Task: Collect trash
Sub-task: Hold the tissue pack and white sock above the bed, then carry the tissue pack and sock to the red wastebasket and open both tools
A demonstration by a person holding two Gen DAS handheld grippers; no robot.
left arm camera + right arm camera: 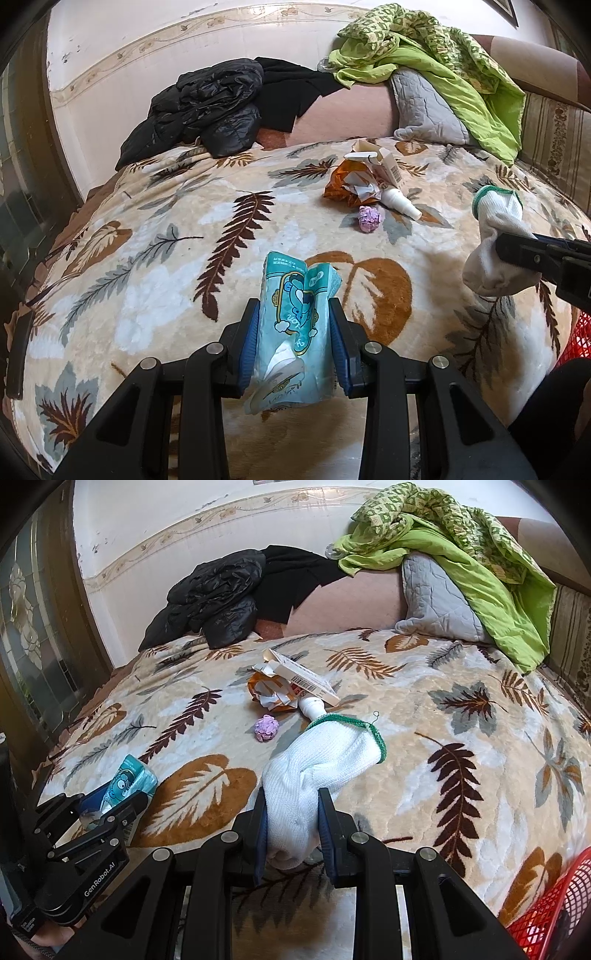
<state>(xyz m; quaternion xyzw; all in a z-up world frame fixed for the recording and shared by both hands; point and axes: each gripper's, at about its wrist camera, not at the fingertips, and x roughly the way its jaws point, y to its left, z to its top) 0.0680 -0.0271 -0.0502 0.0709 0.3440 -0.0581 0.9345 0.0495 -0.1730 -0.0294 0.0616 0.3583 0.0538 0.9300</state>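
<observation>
Jaws: left gripper (293, 332) pinches the tissue pack (295, 314); right gripper (291, 823) clamps the white sock (314, 764)
Left: wrapper pile (280, 690), purple wad (266, 728) on the bed (443, 775) (red basket (554, 904) waits)

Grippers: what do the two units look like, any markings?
Both grippers, left and right, are matte black linkage frames with silver pivot pins and blue ribbed pads. The left body reads "GenRobot.AI" in white in the right wrist view.

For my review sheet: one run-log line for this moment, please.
left gripper: shut on tissue pack | right gripper: shut on white sock | remaining on bed: purple wad, carton
</observation>
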